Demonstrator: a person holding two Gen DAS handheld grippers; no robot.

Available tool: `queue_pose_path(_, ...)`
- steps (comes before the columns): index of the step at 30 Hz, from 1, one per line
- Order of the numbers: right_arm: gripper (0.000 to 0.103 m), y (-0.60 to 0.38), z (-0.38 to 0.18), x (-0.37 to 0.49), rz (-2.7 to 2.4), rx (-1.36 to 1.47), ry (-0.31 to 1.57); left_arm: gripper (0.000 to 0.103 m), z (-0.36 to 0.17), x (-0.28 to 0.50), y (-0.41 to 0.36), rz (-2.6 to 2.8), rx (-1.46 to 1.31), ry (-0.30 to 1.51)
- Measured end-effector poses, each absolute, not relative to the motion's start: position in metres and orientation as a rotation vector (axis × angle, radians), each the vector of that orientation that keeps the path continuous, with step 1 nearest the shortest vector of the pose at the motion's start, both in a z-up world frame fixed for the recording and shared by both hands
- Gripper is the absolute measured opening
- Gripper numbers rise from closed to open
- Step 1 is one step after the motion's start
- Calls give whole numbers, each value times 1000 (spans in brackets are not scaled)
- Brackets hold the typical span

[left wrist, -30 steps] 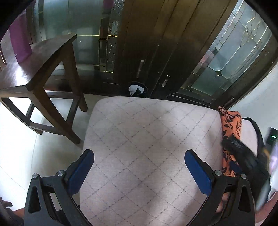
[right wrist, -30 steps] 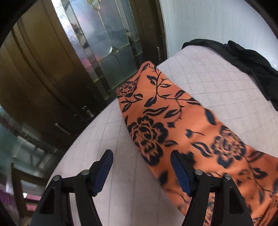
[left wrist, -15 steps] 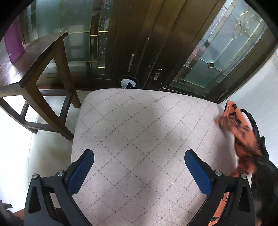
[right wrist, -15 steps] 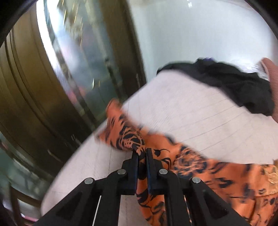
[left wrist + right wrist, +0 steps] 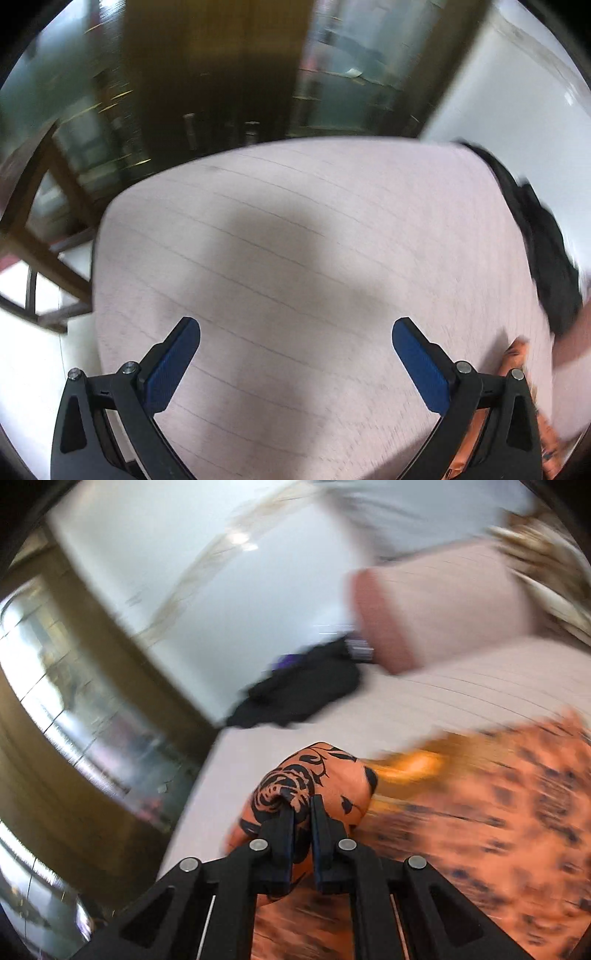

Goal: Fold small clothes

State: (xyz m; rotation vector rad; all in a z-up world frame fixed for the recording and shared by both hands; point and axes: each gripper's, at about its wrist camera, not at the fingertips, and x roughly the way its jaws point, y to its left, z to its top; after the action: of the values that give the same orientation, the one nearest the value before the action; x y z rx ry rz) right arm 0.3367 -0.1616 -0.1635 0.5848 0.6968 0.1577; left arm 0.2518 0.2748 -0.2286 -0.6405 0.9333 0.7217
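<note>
Right gripper (image 5: pixel 303 808): clamped on bunched edge of orange floral garment (image 5: pixel 480 812), which lies on quilted cushion (image 5: pixel 295 258) | left gripper (image 5: pixel 295 354): jaws wide, empty, above cushion | risk: thin pinch may slip; loose fabric could snag black cloth (image 5: pixel 303 690).

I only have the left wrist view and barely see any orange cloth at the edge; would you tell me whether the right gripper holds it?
Observer: Yes, the right gripper is shut on a bunched fold of the orange floral garment.
Operator: Thank you. Is the rest of it lifted?
Observer: Blur hides that; it spreads to the right across the quilted cushion.
Operator: Anything beyond it?
Observer: A pink bolster lies behind the black garment.
</note>
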Motion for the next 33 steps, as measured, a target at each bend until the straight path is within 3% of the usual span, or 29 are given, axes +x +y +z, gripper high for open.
queue_pose_path(4,13,-227,-222,315,2,646,881,103,-234,272,234,626,-505,992)
queue_pose_path(5,19,-237,-238,309,-9,671,929,103,-236,279,219,590,-454,1009)
queue_pose_path(6,39,-244,-250,304,-17,697,963,103,-237,283,211,571,-420,1018)
queue_pose_path(8,65,-250,-256,295,-24,736,978,103,-237,291,188,530,-332,1025)
queue_pose_path(15,65,-212,-185,294,75,425,807,103,-231,299,143,433,-201,996)
queue_pose_path(19,65,-149,-168,322,215,274,831,103,-239,303,133,443,-154,1031)
queue_pose_path(27,65,-91,-232,365,266,212,1042,103,-248,314,138,409,-199,1065)
queue_pose_path(30,65,-92,-251,369,215,202,1025,103,-252,318,134,363,-208,1084)
queue_pose_path(32,58,-83,-250,367,213,130,1012,103,-250,317,123,345,-191,1080)
queue_pose_path(33,40,-77,-249,365,225,82,999,103,-249,317,119,336,-177,1075)
